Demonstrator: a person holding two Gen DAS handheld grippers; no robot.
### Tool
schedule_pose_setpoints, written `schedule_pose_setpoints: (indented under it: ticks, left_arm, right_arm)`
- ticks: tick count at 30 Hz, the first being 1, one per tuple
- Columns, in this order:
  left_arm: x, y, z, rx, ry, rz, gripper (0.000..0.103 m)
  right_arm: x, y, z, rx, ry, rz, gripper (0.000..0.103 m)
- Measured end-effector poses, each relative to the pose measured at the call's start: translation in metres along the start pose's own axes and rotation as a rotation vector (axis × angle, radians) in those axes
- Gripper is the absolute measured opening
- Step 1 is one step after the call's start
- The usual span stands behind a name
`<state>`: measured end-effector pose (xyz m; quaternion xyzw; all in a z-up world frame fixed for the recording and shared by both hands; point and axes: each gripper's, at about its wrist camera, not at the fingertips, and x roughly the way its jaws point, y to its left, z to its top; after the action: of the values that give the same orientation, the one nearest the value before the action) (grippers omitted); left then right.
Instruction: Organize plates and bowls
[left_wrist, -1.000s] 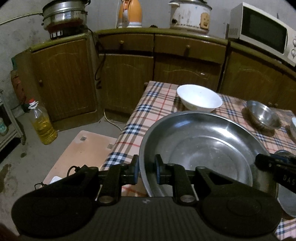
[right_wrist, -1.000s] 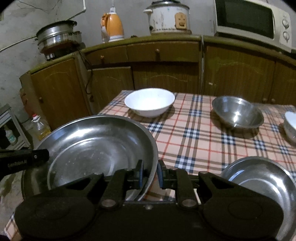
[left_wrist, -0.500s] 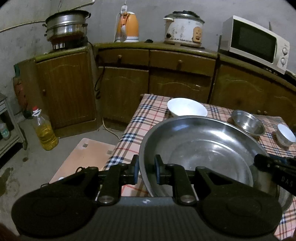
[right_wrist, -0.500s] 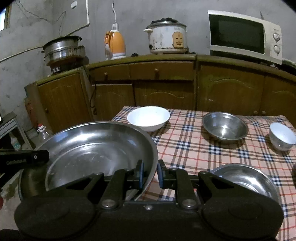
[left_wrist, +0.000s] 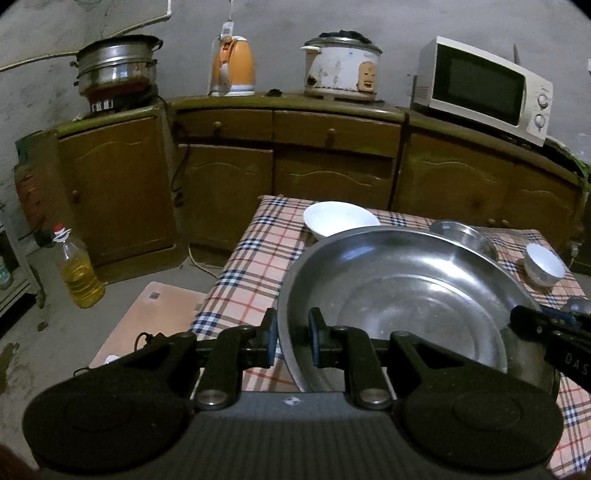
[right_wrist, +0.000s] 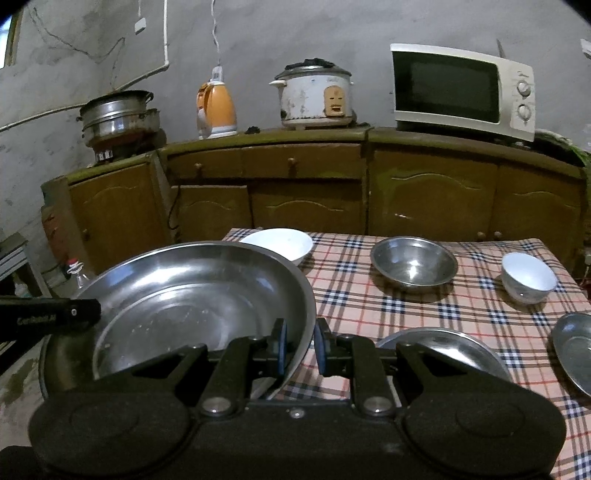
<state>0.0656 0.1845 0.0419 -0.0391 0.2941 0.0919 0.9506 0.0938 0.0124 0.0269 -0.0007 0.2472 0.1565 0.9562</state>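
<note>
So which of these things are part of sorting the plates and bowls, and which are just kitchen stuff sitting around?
Part of the job:
- large steel basin, gripped at its rim by left gripper and right gripper
- big white bowl
- steel bowl
- small white bowl
- steel plate

Just lying about:
- microwave
- rice cooker
- orange kettle
- steamer pot
- oil bottle

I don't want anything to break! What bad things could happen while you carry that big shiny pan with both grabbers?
The big pan hangs only by its thin rim, pinched by the left gripper and right gripper; it might slip. Lowered carelessly, it could knock the white bowl or steel plate.
</note>
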Motion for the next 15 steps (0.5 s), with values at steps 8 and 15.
schedule_pose_setpoints:
  ticks: [8,15]
  left_arm:
    - [-0.006,-0.013,-0.006,0.020,-0.002,-0.026,0.019]
    - [-0.008,-0.024,-0.009,0.033,0.004,-0.048,0.019]
  right_arm:
    - [-0.013,-0.014,-0.003,0.017,-0.009,-0.020,0.021]
    - [-0.023,-0.026,-0.006,0.027,-0.022,-0.039,0.021]
